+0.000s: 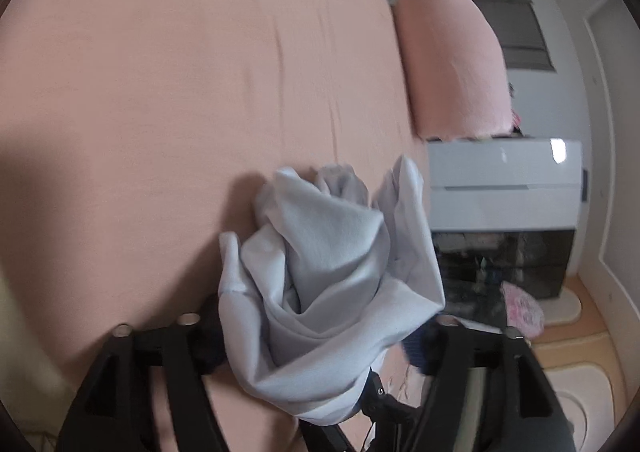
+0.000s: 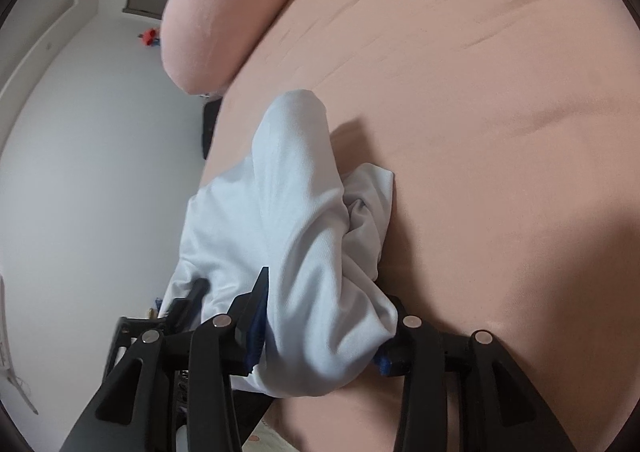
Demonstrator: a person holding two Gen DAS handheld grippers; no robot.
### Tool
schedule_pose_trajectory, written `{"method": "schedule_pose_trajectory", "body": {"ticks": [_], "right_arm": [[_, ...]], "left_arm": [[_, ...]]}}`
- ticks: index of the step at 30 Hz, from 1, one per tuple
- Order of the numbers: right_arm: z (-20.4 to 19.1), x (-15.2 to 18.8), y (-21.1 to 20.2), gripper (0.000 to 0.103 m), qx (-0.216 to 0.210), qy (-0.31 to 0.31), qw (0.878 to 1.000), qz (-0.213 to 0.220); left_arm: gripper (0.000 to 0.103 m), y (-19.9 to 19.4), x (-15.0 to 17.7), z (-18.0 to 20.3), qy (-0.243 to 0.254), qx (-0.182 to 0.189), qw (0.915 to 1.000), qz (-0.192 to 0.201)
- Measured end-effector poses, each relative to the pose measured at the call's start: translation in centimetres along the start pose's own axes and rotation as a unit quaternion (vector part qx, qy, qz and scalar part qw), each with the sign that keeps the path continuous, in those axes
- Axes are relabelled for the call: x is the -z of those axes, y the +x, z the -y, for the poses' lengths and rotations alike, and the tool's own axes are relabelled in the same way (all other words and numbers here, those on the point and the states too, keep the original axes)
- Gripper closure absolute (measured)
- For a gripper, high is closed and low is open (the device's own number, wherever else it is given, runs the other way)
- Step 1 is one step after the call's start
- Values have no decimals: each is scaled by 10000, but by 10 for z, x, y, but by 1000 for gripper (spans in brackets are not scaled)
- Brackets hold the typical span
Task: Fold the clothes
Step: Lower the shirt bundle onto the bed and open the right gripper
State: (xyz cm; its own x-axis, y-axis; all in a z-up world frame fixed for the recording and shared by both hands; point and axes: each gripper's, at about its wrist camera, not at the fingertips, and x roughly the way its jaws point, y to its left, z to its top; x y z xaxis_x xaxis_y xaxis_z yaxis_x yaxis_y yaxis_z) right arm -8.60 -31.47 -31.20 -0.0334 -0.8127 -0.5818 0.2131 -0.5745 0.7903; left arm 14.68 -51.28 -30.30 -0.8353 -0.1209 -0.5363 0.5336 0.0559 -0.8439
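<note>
**Folding barely begun: garment bunched in both claws over the bed**

Closest in, the right claw (image 2: 320,344) has the pale blue garment (image 2: 288,236) stuffed between its fingers, the blue pads (image 2: 256,336) pressing into the cloth from either side, so it reads as clenched on the fabric. The left claw (image 1: 316,344) has the same garment (image 1: 328,272) piled across the gap between its fingers; the cloth hides the tips, so I cannot tell whether it is gripping or only carrying the bundle draped over it.

Just ahead of each claw the cloth rises in a twisted, rumpled heap, with loose ends trailing down onto the pink bed (image 1: 168,91) directly beneath and in front. No flat panel, straight edge or crease shows anywhere.

Further out, the sheet stretches bare ahead of both claws. A rolled pink blanket (image 2: 208,23) lies at the far end, well apart from the garment, with a white cabinet (image 1: 504,187) off to the right of the left claw.

As a judgement, nothing is folded yet: the garment needs spreading flat on the bed, then folding.
</note>
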Motion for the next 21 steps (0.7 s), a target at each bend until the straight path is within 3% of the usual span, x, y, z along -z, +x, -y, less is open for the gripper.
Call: {"method": "schedule_pose_trajectory", "body": {"ticks": [5, 7, 10, 12, 16, 21], "right_arm": [[-2, 3, -8, 52, 241, 102, 9993, -249], [-1, -2, -14, 47, 353, 171, 9983, -422], [1, -5, -31, 27, 533, 438, 9968, -406], [1, -3, -49, 25, 622, 529, 9960, -365], [-9, -3, -75, 25, 853, 293, 9954, -321], [-36, 1, -111, 25, 982, -276, 9947, -129]], "left_arm": [[19, -52, -13, 9, 82, -558, 9947, 863], [19, -71, -17, 5, -141, -394, 9937, 1035], [19, -99, -18, -2, -471, -114, 9899, 1335], [19, -111, -17, 0, -439, -154, 9882, 1460], [19, -128, -15, 31, 141, -546, 9837, 1709], [19, -162, -1, 47, 493, -274, 9803, 1892]]}}
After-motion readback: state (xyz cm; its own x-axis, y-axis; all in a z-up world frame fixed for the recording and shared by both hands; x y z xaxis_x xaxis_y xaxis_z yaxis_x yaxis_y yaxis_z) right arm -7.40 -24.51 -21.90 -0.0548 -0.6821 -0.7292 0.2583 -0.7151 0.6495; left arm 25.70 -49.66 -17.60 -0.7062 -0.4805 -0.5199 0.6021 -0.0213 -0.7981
